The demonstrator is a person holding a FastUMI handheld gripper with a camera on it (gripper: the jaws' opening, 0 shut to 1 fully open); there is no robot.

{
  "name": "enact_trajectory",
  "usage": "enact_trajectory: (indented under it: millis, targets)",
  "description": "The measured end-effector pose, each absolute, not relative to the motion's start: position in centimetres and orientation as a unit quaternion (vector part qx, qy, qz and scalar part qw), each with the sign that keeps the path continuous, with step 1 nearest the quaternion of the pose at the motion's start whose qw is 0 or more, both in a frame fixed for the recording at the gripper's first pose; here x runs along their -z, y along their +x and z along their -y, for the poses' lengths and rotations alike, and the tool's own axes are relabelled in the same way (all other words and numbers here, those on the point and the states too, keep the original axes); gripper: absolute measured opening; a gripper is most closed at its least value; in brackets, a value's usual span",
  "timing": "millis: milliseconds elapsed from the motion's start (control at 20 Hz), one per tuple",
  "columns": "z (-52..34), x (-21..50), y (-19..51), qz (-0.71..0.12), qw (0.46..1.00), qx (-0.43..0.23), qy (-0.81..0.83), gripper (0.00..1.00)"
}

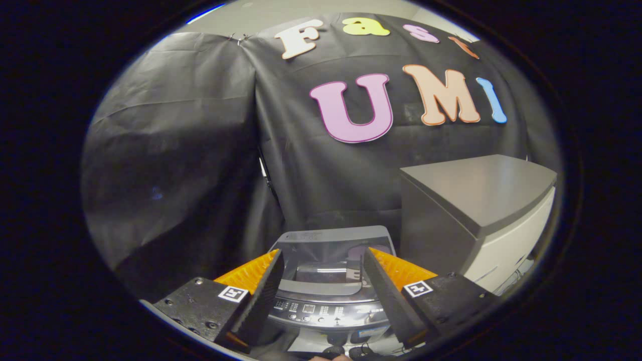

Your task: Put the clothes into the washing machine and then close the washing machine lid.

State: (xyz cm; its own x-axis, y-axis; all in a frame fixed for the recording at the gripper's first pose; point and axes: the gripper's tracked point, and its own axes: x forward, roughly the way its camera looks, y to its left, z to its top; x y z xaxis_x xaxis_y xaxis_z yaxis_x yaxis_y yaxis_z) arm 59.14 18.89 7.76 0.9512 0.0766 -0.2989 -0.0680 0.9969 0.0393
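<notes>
grey washing machine (328, 296), grey cabinet (476, 200)

Gripper (323, 273) fingers spread wide with open air between them, the washing machine (328, 296) low in centre frame below and ahead, its lid (331, 250) down over the tub; grey cabinet (476, 210) crowds the right, black cloth wall (190, 165) closes off behind.

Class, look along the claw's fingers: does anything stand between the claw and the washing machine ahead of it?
Nothing visible does. The open claw holds nothing, and the grey top-loading washing machine with its glossy lid shows directly between and beyond the fingers. The grey-topped cabinet stands beside it, out of the path.
</notes>
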Motion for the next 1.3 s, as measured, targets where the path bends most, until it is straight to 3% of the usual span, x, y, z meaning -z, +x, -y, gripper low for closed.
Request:
enact_trajectory:
  millis: [1300]
  targets:
    - [-12.5, -8.7, 49.8, -0.030, 0.999, 0.030, -0.001, 0.97]
